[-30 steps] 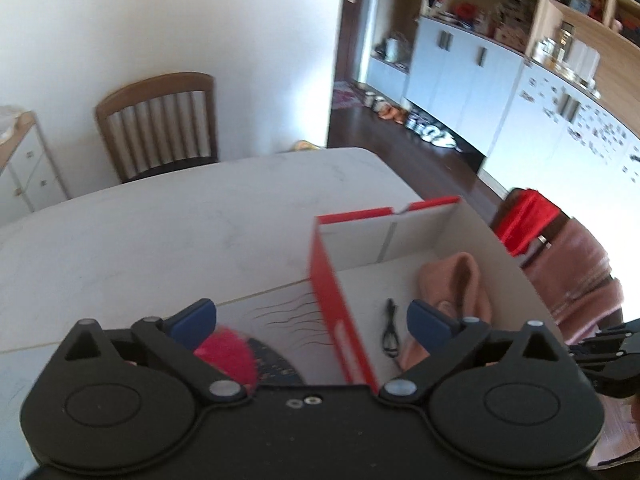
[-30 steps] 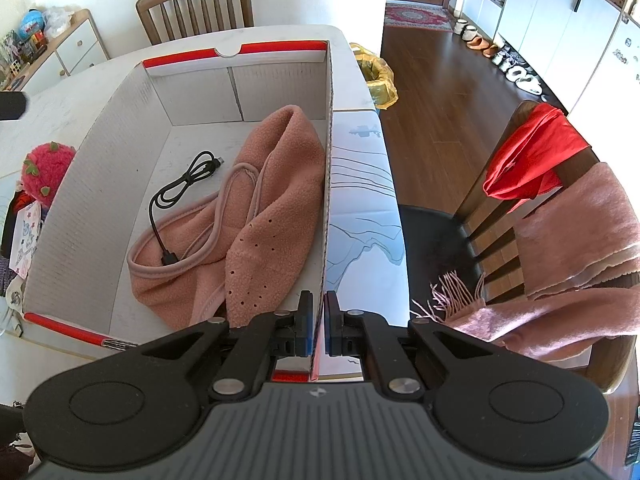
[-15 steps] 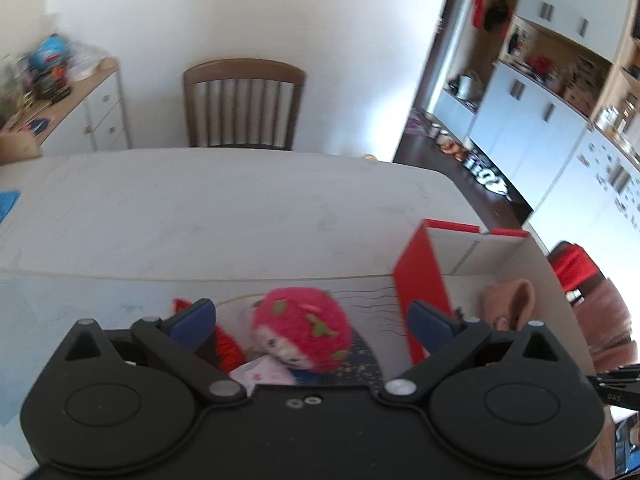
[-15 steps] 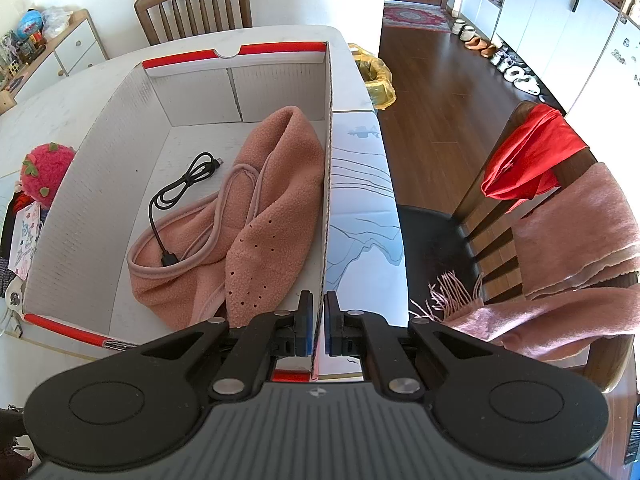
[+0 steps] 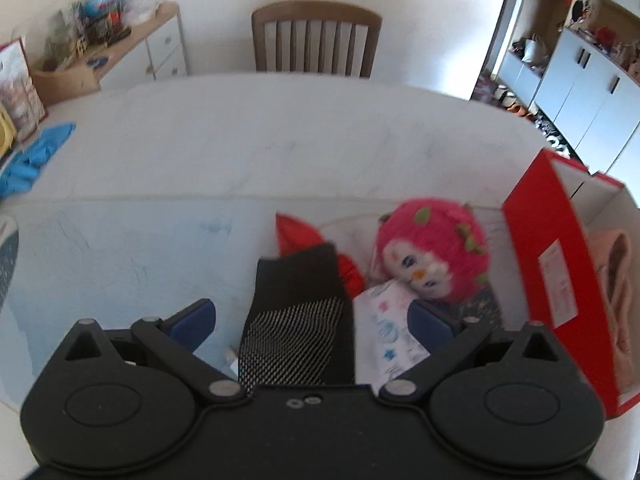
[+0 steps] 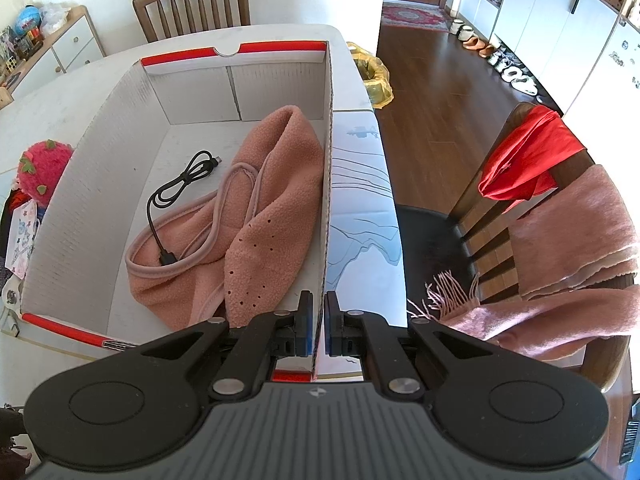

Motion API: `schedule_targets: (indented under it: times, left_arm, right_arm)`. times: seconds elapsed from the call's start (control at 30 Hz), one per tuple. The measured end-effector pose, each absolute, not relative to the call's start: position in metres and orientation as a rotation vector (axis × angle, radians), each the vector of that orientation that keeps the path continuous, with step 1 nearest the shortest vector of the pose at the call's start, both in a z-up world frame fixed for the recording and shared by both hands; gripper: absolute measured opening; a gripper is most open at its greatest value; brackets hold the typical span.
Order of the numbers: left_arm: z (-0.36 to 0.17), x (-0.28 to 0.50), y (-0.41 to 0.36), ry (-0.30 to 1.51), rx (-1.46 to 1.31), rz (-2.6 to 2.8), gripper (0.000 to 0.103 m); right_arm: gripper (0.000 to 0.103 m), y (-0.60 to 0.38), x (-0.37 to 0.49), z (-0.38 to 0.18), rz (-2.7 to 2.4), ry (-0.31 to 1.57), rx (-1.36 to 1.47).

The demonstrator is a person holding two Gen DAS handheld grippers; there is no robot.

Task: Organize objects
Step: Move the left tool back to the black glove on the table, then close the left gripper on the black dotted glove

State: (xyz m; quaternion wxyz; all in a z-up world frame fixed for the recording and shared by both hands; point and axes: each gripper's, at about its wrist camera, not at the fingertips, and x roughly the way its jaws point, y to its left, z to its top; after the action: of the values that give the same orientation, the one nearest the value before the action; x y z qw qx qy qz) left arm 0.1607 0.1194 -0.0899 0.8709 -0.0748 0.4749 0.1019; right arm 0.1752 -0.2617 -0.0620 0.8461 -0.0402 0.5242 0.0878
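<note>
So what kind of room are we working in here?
Most likely a home dining area opening onto an entry hall. A wooden dining chair stands at the far edge of a pale table, shoes line the wood floor below white cabinets, and a cluttered sideboard stands against the wall.

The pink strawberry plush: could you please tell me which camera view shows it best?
The left wrist view: the pink strawberry plush faces the camera, face visible, beside the red box. The right wrist view catches only its top past the box wall, at the left edge.
</note>
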Motion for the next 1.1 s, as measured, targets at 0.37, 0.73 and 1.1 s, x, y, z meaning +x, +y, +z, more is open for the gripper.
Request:
schedule_targets:
  times: [0.37, 0.73, 1.1]
  left_arm:
    - [-0.134, 0.171, 0.136, 1.054, -0.183, 0.266, 0.096]
    - [-0.156, 0.175, 0.147, 1.092, -0.251, 0.242, 0.095]
    - [-0.143, 0.168, 0.146, 1.052, -0.342, 0.139, 0.016]
  right_arm:
    - [0.005, -0.261, 0.175, -0.062, 0.18, 1.108, -0.093]
    - [0.005, -0.263, 0.175, -0.063, 0.176, 1.113, -0.097]
    - [0.005, -0.26, 0.175, -0.064, 0.174, 1.112, -0.099]
